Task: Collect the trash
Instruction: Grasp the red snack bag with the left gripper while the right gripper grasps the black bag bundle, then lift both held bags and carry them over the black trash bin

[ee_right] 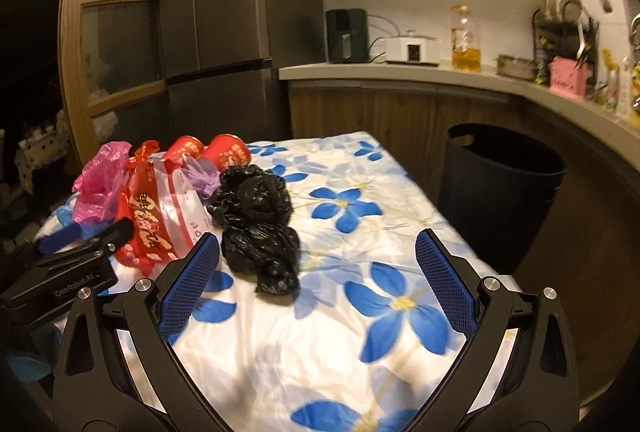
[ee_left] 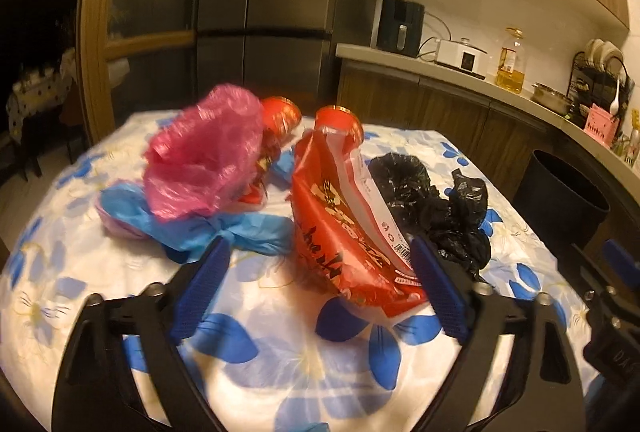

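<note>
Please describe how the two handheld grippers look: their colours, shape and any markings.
Both the left gripper and the right gripper have black, angular linkage arms with silver pivot bolts and two blue, finely ribbed pads. White lettering marks the side of the left gripper's black body. No cables, hands or sleeves show.

"GenRobot.AI" on left claw (ee_right: 86, 232) body; red bag (ee_right: 150, 222) print w/ Chinese chars, unreadable

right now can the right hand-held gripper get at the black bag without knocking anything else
Probably yes. The right hand-held gripper is open, and the black bag lies on the tablecloth just ahead to its left with bare cloth between them. The red packet sits close beside the bag, so approach from the right.
</note>
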`<state>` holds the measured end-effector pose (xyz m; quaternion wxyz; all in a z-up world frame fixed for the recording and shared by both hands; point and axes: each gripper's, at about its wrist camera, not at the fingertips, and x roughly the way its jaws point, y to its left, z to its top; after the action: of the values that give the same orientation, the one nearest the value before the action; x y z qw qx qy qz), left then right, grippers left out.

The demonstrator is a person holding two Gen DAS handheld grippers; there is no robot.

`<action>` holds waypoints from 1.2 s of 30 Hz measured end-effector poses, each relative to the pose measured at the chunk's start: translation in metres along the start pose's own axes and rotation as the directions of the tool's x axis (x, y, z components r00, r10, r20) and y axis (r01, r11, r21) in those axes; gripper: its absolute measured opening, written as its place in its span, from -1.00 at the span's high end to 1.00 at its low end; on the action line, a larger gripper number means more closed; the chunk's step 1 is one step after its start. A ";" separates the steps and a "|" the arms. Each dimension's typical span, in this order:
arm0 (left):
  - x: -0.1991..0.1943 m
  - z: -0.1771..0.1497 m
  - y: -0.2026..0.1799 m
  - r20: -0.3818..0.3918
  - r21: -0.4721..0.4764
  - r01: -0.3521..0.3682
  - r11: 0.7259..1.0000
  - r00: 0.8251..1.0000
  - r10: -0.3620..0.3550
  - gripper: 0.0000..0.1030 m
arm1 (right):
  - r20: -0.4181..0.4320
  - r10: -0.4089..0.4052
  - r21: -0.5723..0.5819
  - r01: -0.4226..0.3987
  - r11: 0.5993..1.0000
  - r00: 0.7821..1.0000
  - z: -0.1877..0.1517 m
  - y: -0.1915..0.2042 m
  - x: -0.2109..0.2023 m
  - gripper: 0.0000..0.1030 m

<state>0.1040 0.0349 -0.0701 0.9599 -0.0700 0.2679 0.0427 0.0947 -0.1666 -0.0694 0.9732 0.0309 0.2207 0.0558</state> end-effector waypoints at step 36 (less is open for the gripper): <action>0.005 0.003 0.001 0.008 -0.023 0.068 0.997 0.998 -0.068 1.00 | -0.189 0.197 0.041 -0.193 0.980 0.962 -0.020 0.019 0.100 0.68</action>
<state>0.1103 0.0369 -0.0702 0.9609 -0.0899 0.2616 0.0133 0.1735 -0.1344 -0.1285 0.9368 0.0578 0.3099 0.1517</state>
